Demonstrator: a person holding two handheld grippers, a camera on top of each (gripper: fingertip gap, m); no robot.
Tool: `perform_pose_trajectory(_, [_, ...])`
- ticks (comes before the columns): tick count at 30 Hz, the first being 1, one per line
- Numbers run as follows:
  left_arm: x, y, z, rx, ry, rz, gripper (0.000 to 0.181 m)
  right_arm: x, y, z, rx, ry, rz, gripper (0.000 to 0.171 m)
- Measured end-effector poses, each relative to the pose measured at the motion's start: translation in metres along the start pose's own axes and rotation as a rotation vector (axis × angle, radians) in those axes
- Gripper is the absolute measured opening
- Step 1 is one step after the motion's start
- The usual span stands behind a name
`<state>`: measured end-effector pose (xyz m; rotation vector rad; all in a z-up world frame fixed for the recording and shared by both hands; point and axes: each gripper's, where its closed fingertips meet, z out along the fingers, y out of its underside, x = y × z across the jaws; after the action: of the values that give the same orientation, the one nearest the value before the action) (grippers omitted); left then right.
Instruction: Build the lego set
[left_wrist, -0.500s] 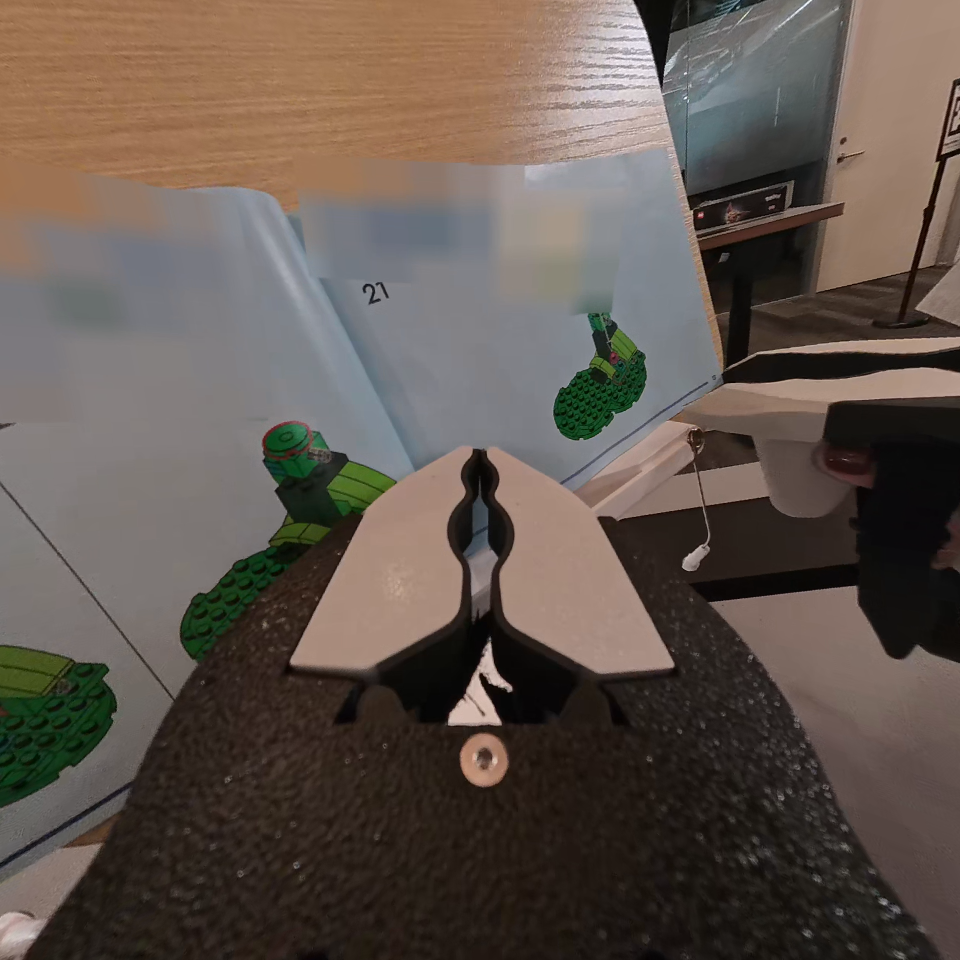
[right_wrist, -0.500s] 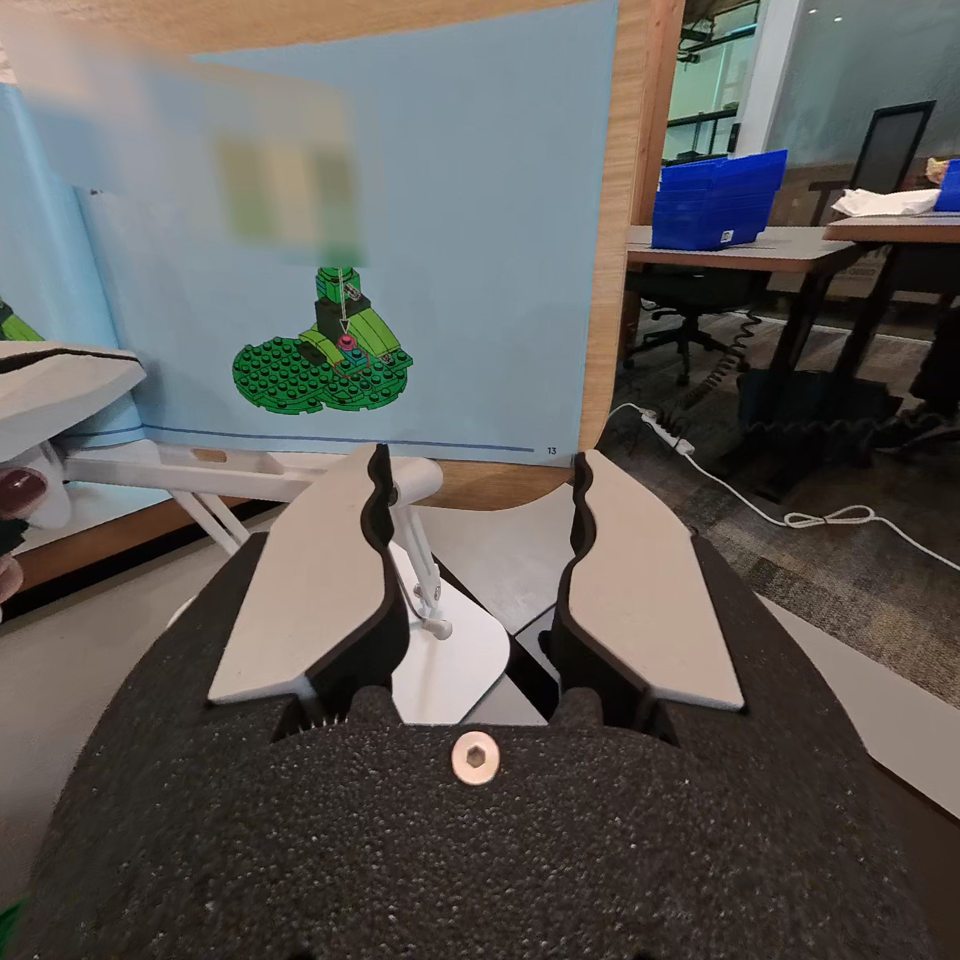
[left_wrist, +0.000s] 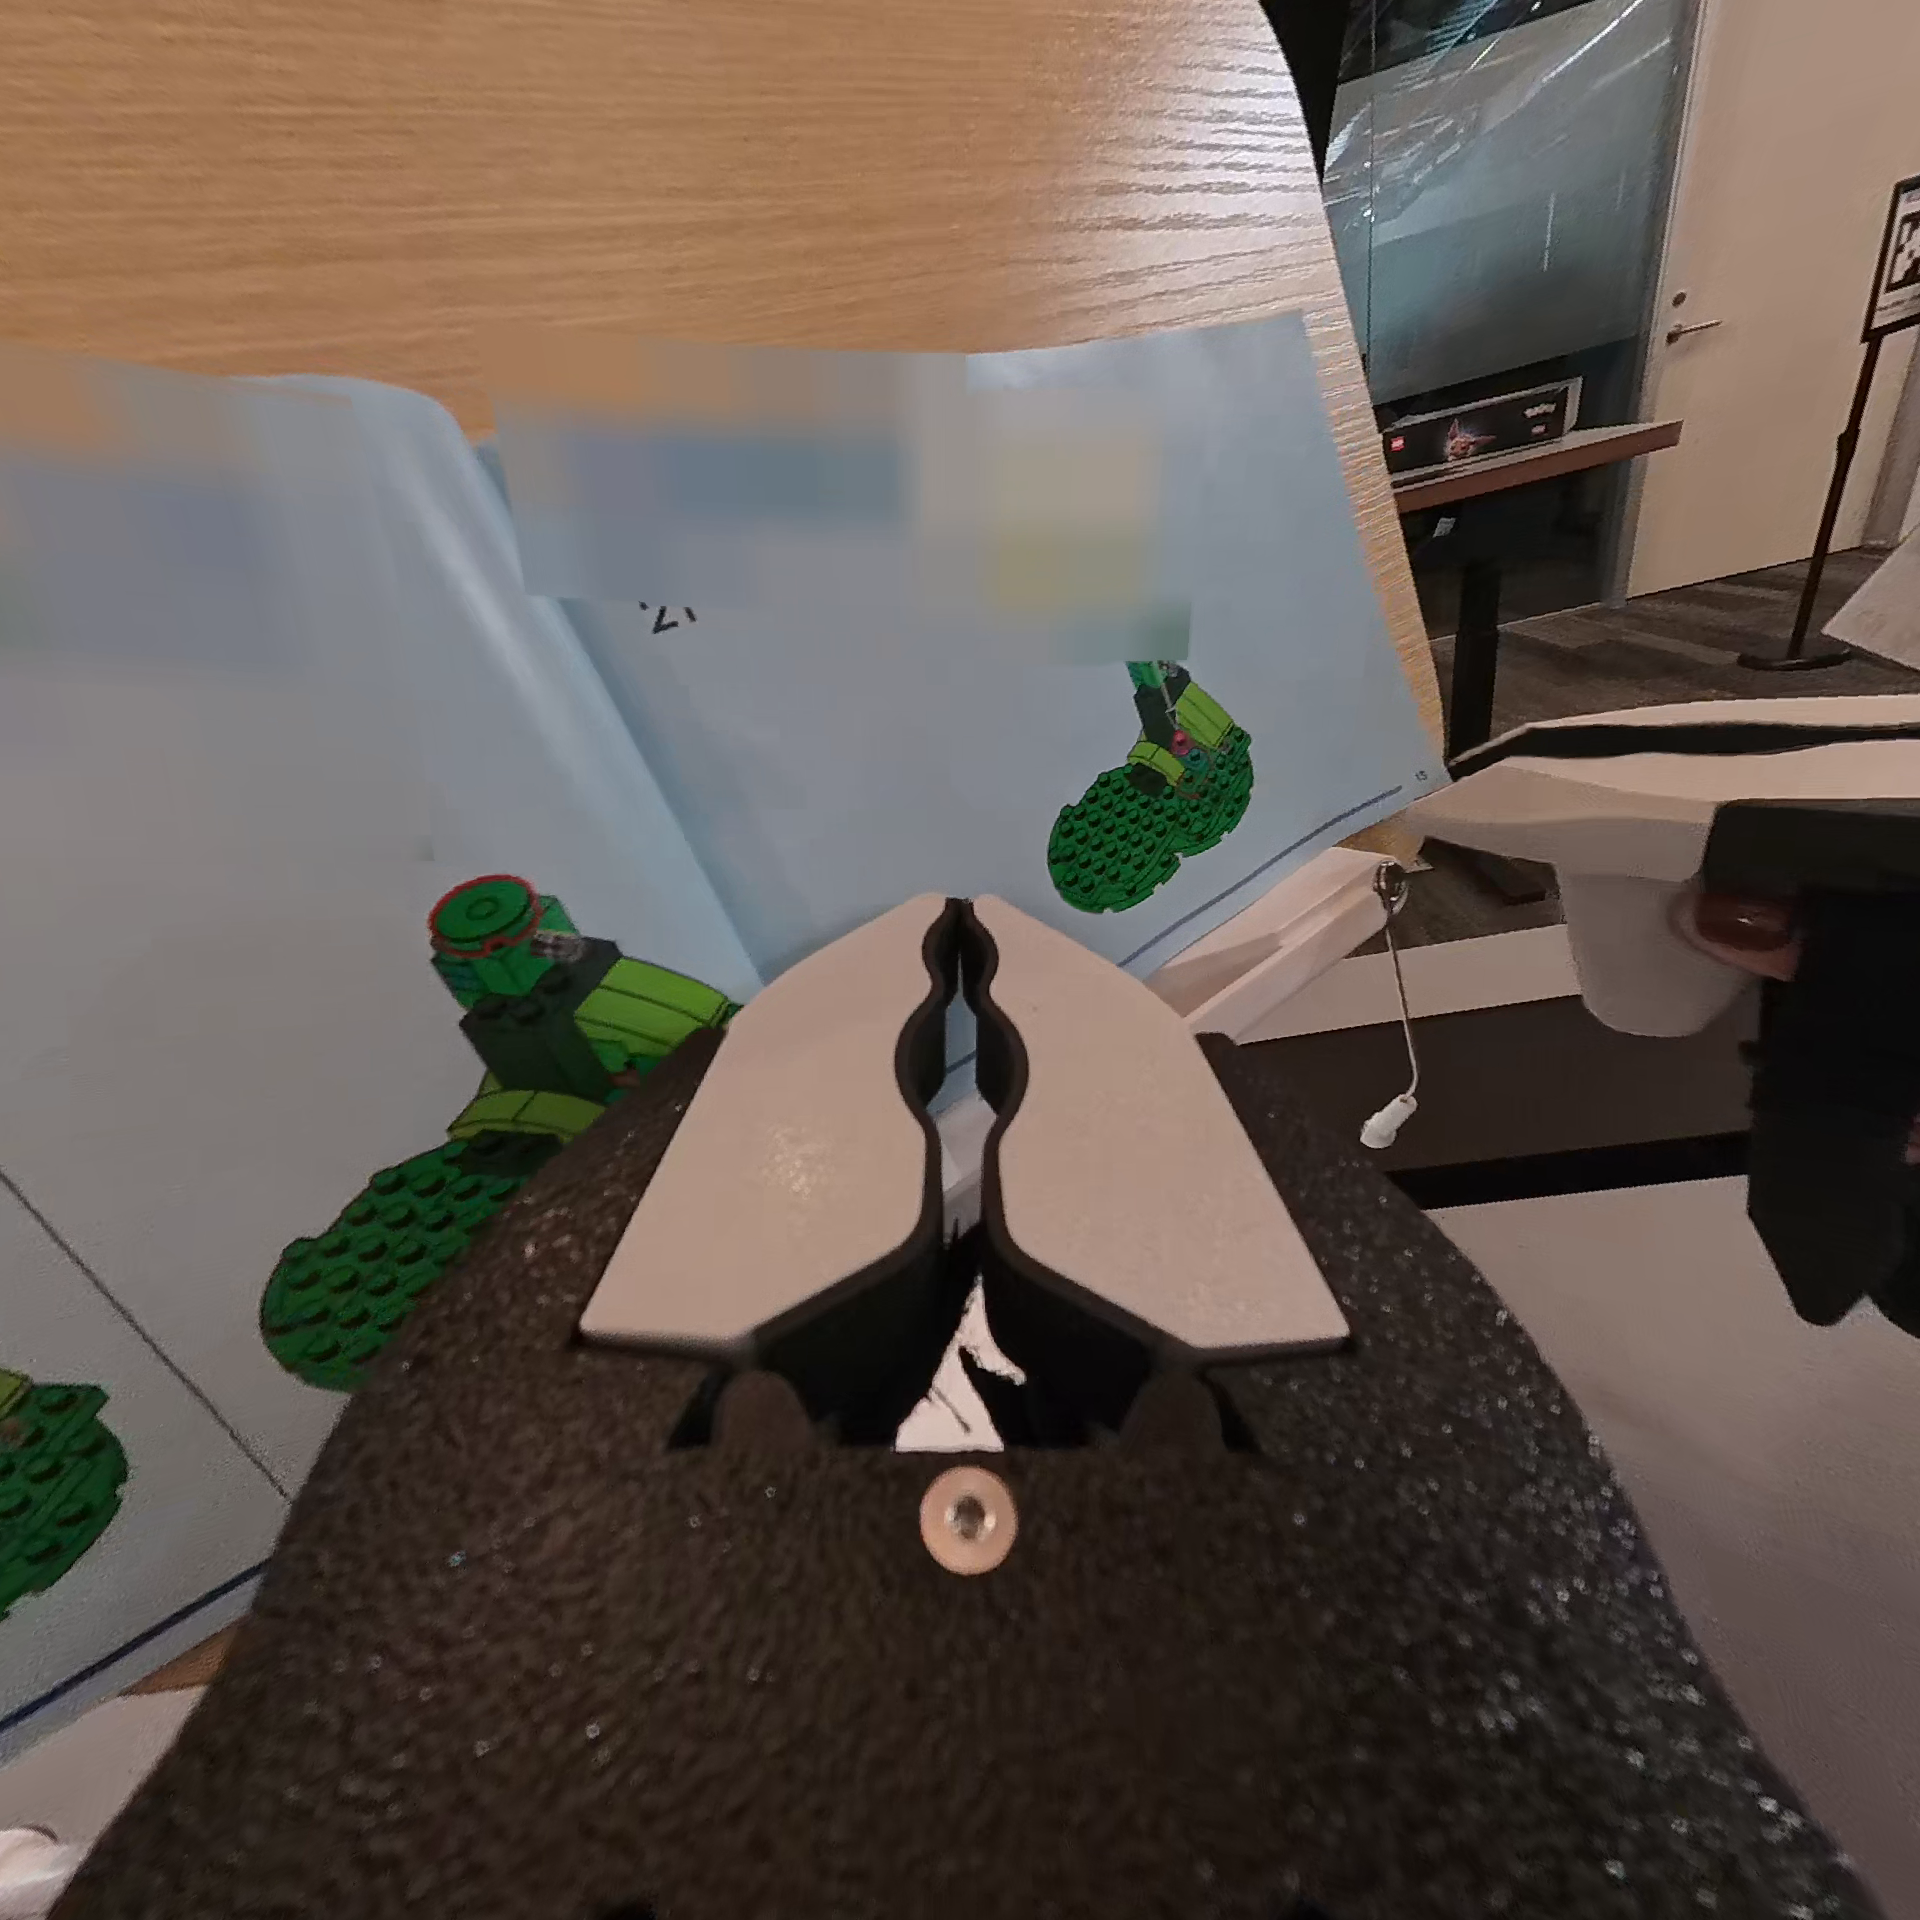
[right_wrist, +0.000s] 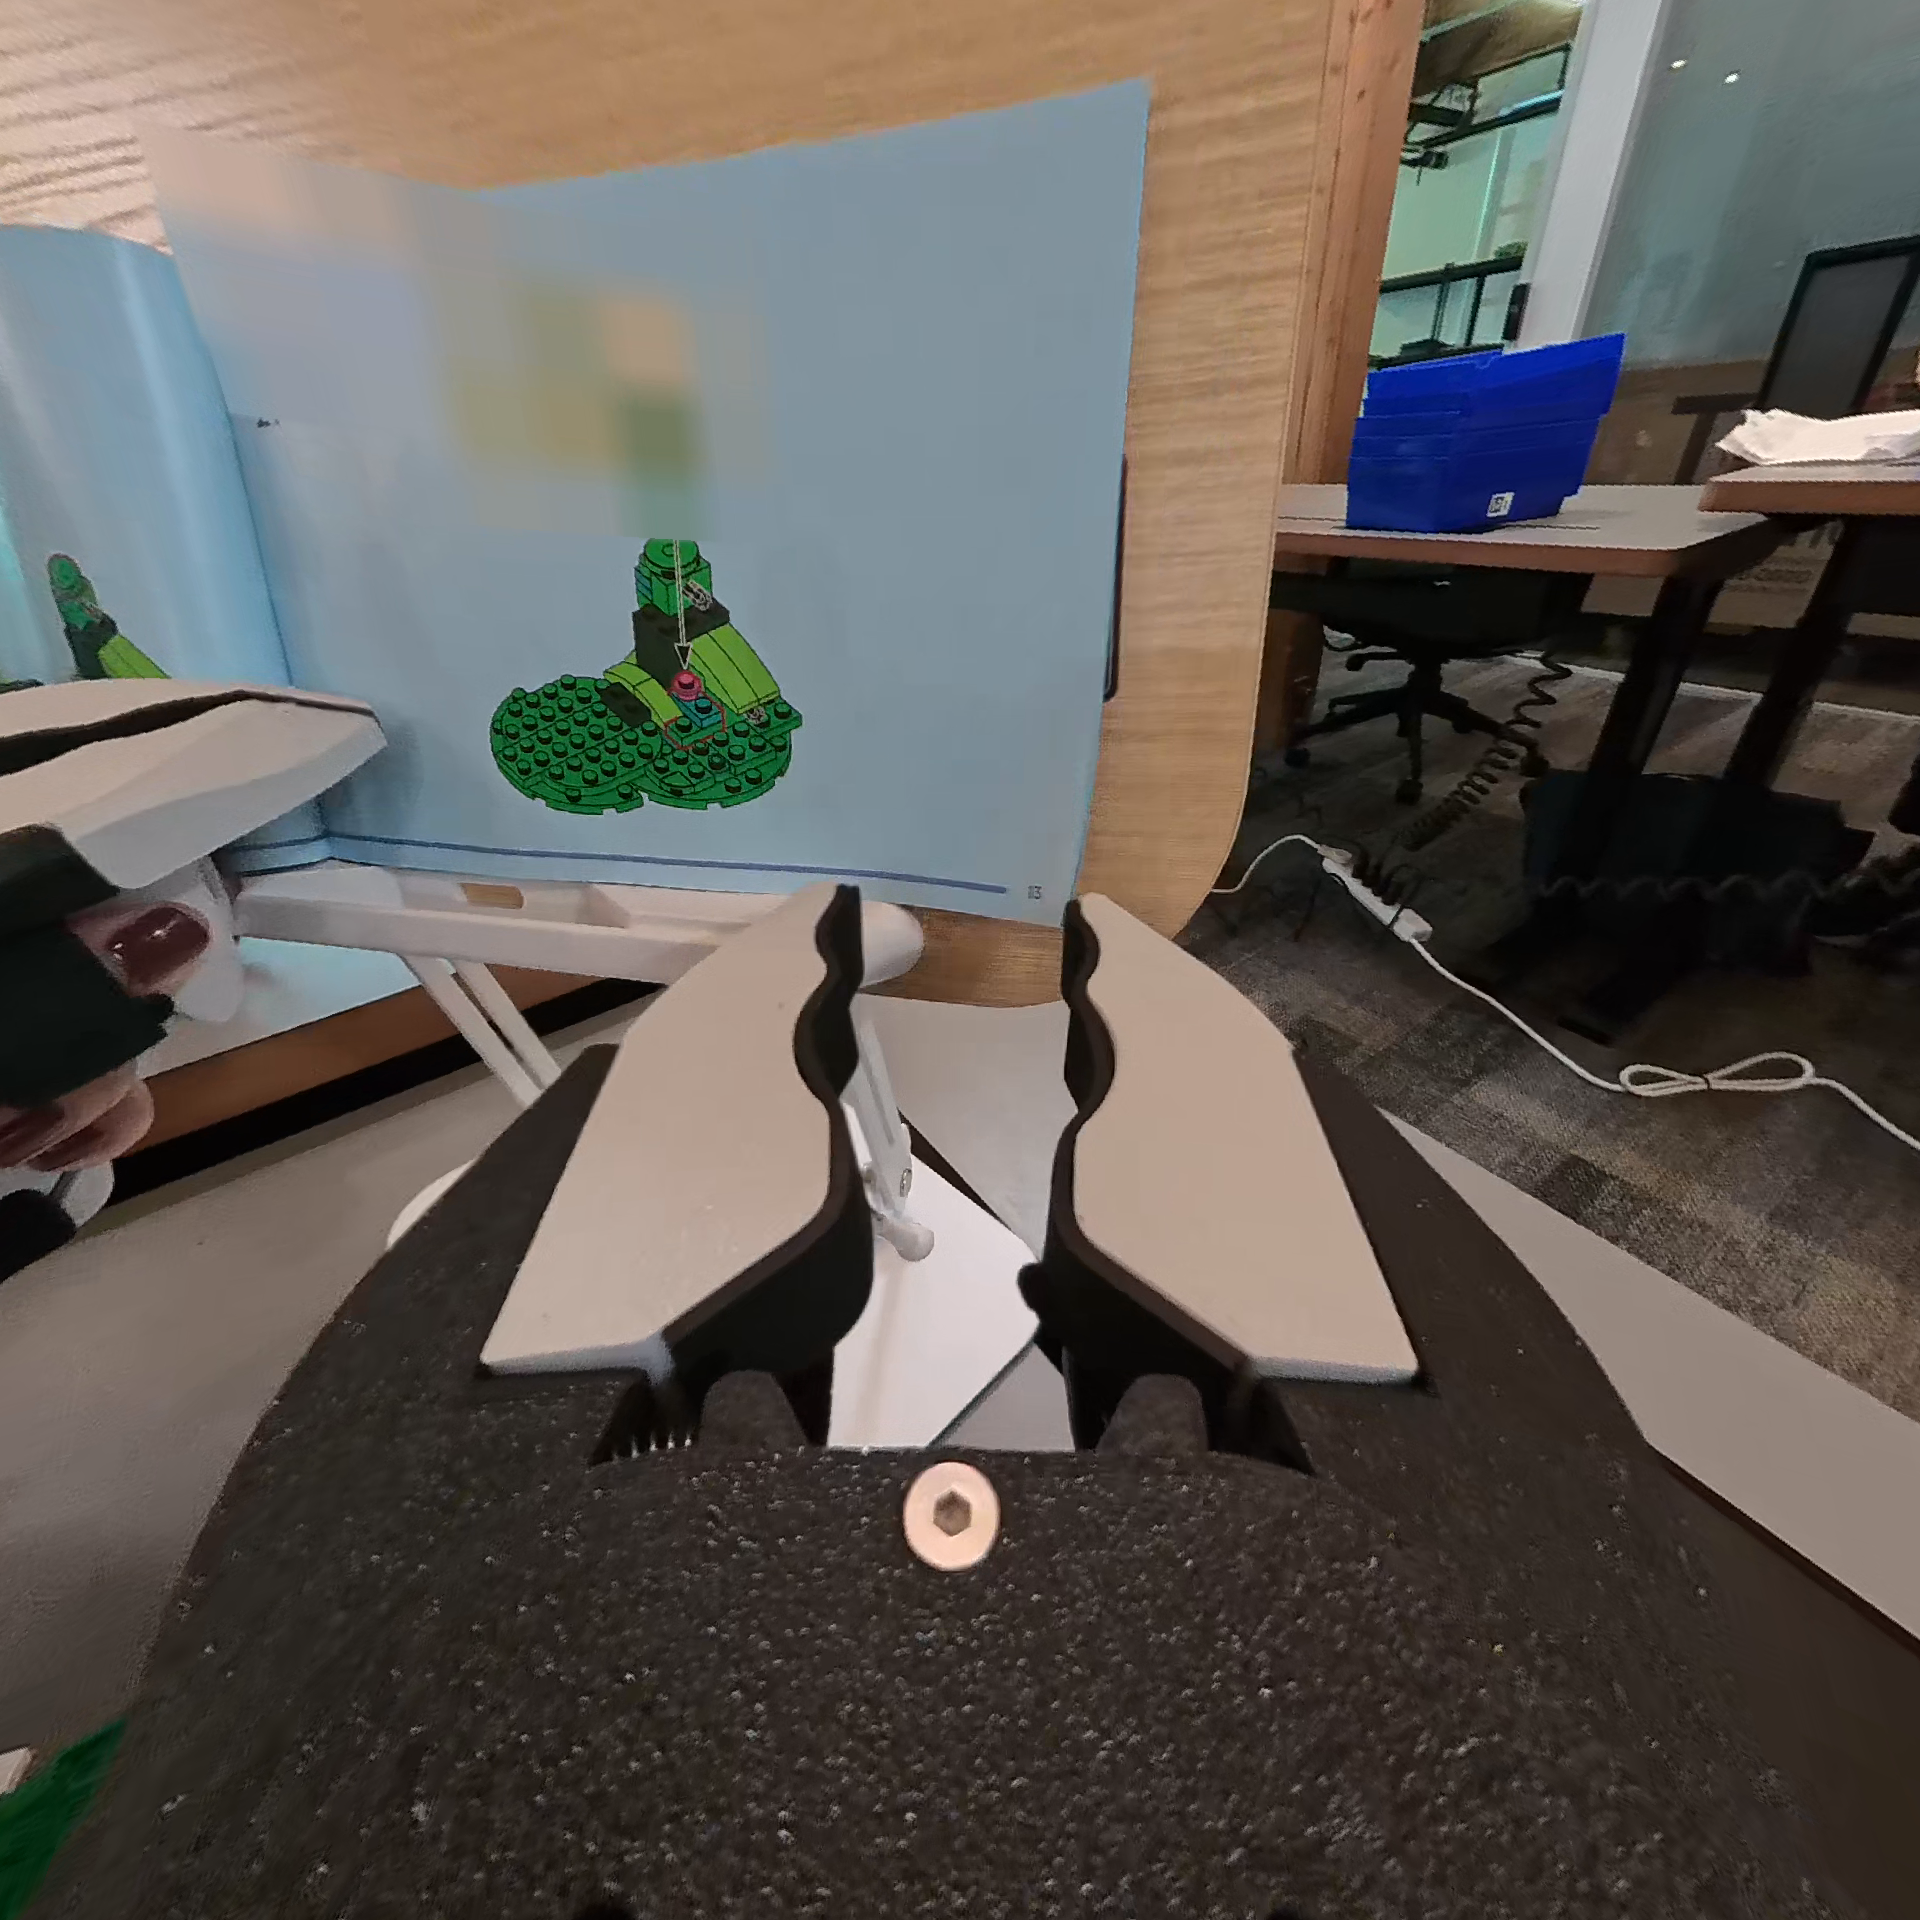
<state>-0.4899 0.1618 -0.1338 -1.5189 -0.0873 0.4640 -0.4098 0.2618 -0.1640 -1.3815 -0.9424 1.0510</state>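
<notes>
Wooden panel (right_wrist: 1195, 520) backs booklet (right_wrist: 883, 416); right tool (right_wrist: 961, 914) gapes.

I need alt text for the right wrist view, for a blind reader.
The open, empty right gripper faces a light blue instruction booklet propped on a white stand against a wooden panel. The left gripper enters from the left.

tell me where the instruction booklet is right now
The instruction booklet stands open on a white stand against the wooden panel, ahead of both grippers; it fills the left of both wrist views.

Blue bins (right_wrist: 1481, 442) — white cable (right_wrist: 1558, 1049)
</notes>
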Motion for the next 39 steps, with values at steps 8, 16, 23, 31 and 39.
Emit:
perform_pose_trajectory(8, [0.000, 0.000, 0.000, 0.001, 0.001, 0.003, 0.000, 0.009, -0.004, -0.004, 0.028, 0.038, -0.003, 0.003])
perform_pose_trajectory(16, [0.011, -0.003, -0.001, 0.023, 0.098, -0.020, 0.000, -0.001, -0.015, -0.021, 0.103, 0.048, -0.145, 0.000])
perform_pose_trajectory(23, [0.055, -0.028, -0.014, 0.138, 0.433, -0.149, 0.000, -0.046, -0.028, -0.046, 0.205, 0.072, -0.675, 0.000])
perform_pose_trajectory(31, [0.073, -0.051, -0.035, 0.187, 0.622, -0.183, 0.012, -0.090, -0.024, -0.055, 0.207, 0.049, -1.116, 0.000])
perform_pose_trajectory(39, [0.085, -0.042, -0.036, 0.128, 0.695, -0.170, 0.010, -0.102, -0.022, -0.055, 0.206, 0.034, -1.213, 0.000])
